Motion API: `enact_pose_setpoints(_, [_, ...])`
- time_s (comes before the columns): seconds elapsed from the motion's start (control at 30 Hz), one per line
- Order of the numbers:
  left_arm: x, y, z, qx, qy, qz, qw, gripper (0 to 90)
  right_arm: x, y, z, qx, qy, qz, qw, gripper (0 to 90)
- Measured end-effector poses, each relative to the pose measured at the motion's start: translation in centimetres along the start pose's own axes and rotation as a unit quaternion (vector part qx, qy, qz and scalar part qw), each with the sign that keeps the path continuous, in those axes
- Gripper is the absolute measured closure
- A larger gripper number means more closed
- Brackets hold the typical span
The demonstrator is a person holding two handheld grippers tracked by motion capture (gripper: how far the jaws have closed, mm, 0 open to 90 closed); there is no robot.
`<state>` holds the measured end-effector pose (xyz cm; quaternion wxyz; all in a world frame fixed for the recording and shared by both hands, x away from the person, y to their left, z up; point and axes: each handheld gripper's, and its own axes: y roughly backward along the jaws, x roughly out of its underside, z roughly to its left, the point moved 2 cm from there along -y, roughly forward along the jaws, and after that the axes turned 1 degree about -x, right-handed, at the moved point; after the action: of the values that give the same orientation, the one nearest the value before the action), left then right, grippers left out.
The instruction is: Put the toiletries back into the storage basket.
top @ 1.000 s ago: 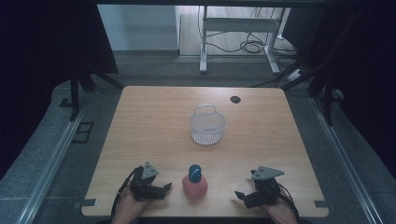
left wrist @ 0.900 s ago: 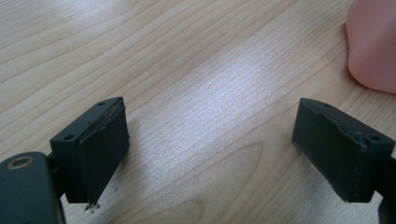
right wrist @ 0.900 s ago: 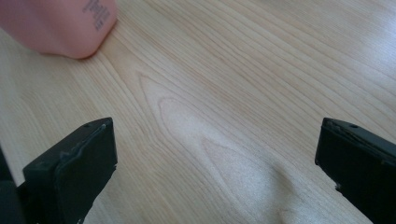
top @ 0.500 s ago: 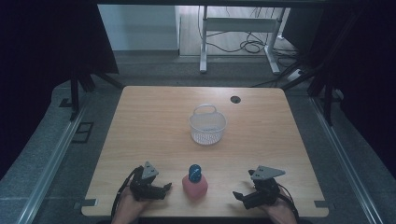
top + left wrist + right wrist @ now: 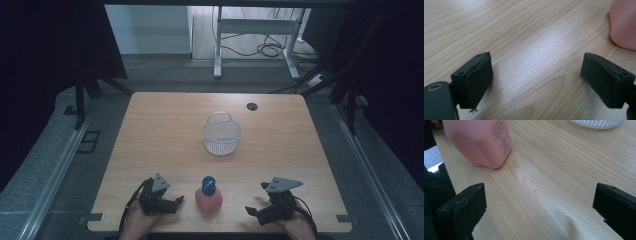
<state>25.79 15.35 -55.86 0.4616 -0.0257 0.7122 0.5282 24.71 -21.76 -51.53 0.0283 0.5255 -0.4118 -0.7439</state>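
Pink bottle [image 5: 208, 196] w/ blue cap stands upright, bottom centre of the high view, between left gripper [image 5: 176, 202] and right gripper [image 5: 251, 210]; both jaws wide apart, empty. Risk: a one-sided nudge could tip it, or squeezing the rounded body lets it slip.

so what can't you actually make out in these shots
- Pink bottle: its top is cut off by the right gripper view's upper edge; its printed text is too small to read.
- White basket: cut off by the same edge.
- Dark spot on the table: too small to identify.

dim surroundings, soft tabletop [image 5: 544, 50] glare
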Motion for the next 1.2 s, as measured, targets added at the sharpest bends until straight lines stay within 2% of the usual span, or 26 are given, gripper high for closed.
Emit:
enact_pose_setpoints(0.27, [0.0, 0.0, 0.0, 0.0, 0.0, 0.0, 1.0, 10.5, -0.9, -0.2, 0.8, -0.012, 0.013, -0.001, 0.9999, 0.0])
enact_pose_setpoints(0.7, [0.0, 0.0, 0.0, 0.0, 0.0, 0.0, 1.0, 10.5, -2.3, -0.4, 1.8, -0.025, 0.015, -0.012, 0.9995, 0.0])
enact_pose_setpoints(0.97, [0.0, 0.0, 0.0, 0.0, 0.0, 0.0, 1.0, 10.5, -3.5, -0.6, 2.4, -0.04, 0.015, -0.024, 0.9988, 3.2])
enact_pose_setpoints(1.2, [0.0, 0.0, 0.0, 0.0, 0.002, -0.002, 1.0, 10.5, -4.8, -1.0, 3.1, -0.052, 0.028, -0.026, 0.9979, 6.8])
